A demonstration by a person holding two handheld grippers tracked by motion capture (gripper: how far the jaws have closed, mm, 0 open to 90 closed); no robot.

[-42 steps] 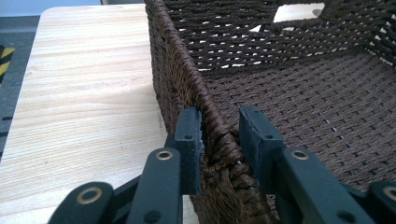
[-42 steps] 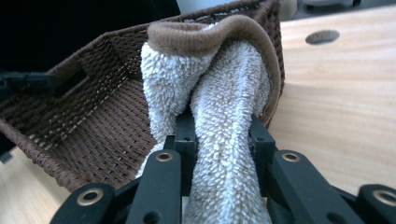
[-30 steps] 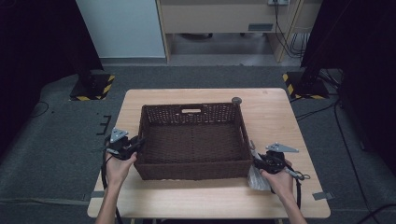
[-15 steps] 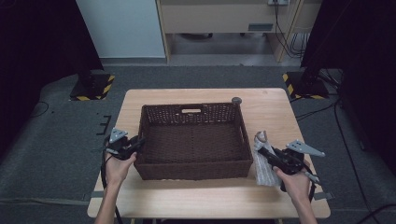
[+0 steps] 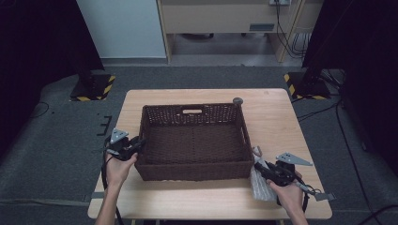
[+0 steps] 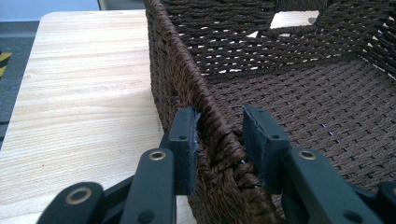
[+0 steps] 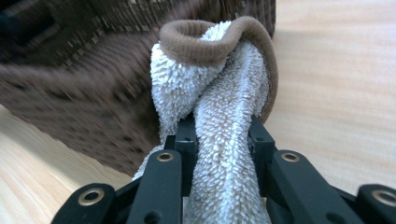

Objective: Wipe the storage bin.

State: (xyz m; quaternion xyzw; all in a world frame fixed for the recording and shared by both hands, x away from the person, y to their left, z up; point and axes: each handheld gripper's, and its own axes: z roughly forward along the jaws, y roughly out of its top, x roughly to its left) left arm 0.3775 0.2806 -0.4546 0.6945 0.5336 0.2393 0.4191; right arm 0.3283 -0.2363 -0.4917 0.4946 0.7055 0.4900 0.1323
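A dark brown woven basket point(image 5: 195, 169) stands in the middle of the wooden table point(image 5: 277, 122). My left gripper point(image 5: 138, 146) straddles the rim of its left wall point(image 6: 187, 79). In the left gripper view point(image 6: 219, 126) the jaws have just been opening: one pad lies against the outside of the wall, the other stands a little off the inside. My right gripper point(image 5: 259, 168) is near the basket's right front corner, shut on a fluffy white sock point(image 7: 215, 60) with a brown cuff. The sock point(image 5: 259, 183) hangs down onto the table.
A small dark round object point(image 5: 238, 100) lies on the table at the basket's far right corner. The basket's far wall has a handle slot point(image 5: 192, 111). The table's near edge runs just behind both hands.
The right gripper has shifted with the sock beside the basket's right front corner, first to the right, then toward the near edge. The left hand has stayed at the basket's left wall.
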